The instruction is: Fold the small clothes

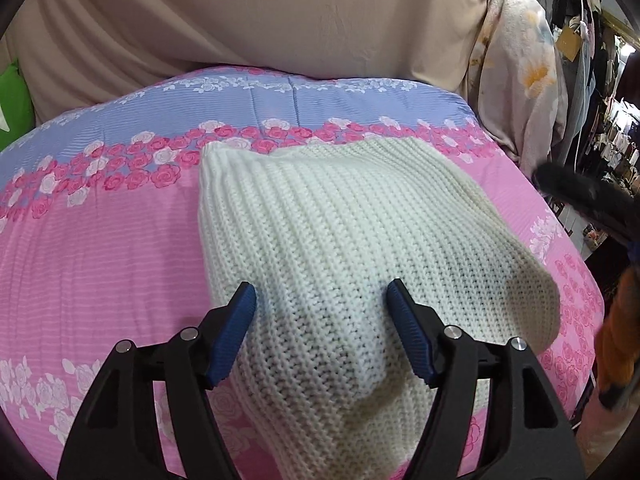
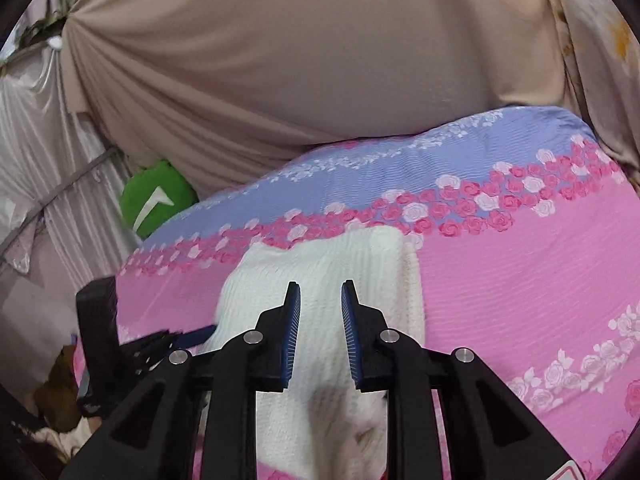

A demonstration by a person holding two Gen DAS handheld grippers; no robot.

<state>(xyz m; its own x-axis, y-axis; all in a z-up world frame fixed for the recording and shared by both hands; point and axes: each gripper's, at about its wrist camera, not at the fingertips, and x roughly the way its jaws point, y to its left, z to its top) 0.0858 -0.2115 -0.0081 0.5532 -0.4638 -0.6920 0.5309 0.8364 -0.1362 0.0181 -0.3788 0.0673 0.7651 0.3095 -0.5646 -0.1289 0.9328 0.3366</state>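
A cream ribbed knit garment lies on the pink floral quilt. Its near part is bunched and raised between the fingers of my left gripper, which is open with blue pads on each side of the knit. In the right wrist view the same knit lies under my right gripper, whose jaws stand a little apart above it, holding nothing. The left gripper shows there at the knit's left edge.
A beige draped cloth backs the bed. A green cushion sits at the far left corner. Hanging clothes and cluttered shelves stand on the right. The quilt's right edge drops off.
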